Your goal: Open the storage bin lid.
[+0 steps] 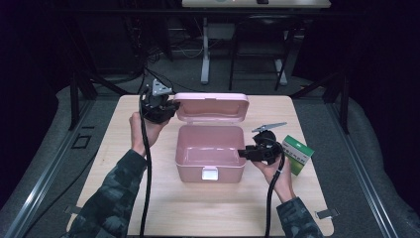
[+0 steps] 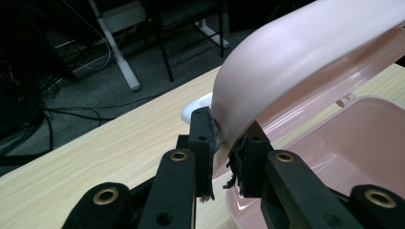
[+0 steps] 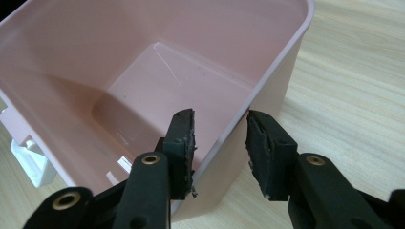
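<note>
A pink plastic box (image 1: 193, 170) stands mid-table with its lid (image 1: 212, 106) swung up and back. My left gripper (image 1: 171, 106) is shut on the lid's left end. In the left gripper view the jaws (image 2: 227, 143) pinch the curved lid edge (image 2: 296, 57) above the box's rim (image 2: 363, 138). My right gripper (image 1: 243, 152) is at the box's right wall. In the right gripper view it (image 3: 220, 138) stands open astride that wall (image 3: 282, 62), one jaw inside the bare box and one outside.
A green and white carton (image 1: 297, 153) lies on the wooden table (image 1: 148, 198) just right of my right hand. A white latch (image 1: 209, 173) sits on the box's front wall. Desk legs and cables stand on the dark floor beyond the table.
</note>
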Tool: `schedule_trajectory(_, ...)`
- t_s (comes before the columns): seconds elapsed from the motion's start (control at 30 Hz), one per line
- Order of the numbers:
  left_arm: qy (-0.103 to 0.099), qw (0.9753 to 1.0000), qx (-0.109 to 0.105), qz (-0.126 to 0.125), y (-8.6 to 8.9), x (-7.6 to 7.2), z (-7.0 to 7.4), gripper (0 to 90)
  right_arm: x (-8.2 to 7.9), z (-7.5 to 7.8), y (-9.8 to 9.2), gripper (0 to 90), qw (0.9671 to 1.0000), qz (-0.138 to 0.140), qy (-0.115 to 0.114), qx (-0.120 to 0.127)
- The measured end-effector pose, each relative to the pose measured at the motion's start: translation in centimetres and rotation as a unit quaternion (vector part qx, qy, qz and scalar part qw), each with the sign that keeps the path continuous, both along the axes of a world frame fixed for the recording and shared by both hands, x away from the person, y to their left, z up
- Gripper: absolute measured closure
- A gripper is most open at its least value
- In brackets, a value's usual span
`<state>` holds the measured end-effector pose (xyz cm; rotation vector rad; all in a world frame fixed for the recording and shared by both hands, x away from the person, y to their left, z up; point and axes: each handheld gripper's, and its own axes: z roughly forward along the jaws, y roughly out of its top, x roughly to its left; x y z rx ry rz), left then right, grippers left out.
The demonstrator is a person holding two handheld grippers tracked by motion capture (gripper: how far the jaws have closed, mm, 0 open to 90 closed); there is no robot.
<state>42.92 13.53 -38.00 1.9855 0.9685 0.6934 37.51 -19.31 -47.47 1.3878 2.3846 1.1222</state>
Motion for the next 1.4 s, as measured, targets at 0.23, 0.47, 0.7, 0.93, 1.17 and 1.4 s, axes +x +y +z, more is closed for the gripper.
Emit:
schedule_trajectory(0.23, 0.005, 1.0, -0.003, 0.0, -0.1, 0.7, -0.5, 79.0, 0.0, -0.1, 0.0, 61.8, 1.0, -0.001, 0.001, 0.002)
schedule_trajectory(0.47, 0.01, 0.9999, -0.005, 0.003, -0.3, 1.4, -1.0, 78.4, -0.1, -0.1, 0.0, 61.7, 1.0, -0.003, 0.002, 0.004)
schedule_trajectory(0.7, 0.013, 0.9998, -0.012, 0.005, -0.3, 2.0, -1.1, 76.9, 0.0, -0.2, 0.1, 61.1, 1.0, -0.004, 0.002, 0.004)
schedule_trajectory(0.93, 0.017, 0.9997, -0.017, 0.01, -0.4, 2.7, -1.1, 76.4, 0.0, -0.2, 0.1, 60.9, 1.0, -0.004, 0.002, 0.004)
schedule_trajectory(1.17, 0.023, 0.9996, -0.015, 0.007, -0.4, 3.4, -1.1, 75.3, 0.0, -0.3, 0.1, 60.8, 1.0, -0.005, 0.002, 0.003)
schedule_trajectory(1.4, 0.023, 0.9995, -0.02, 0.007, -0.4, 3.8, -1.4, 74.7, -0.1, -0.4, 0.2, 60.5, 1.0, -0.007, -0.005, 0.002)
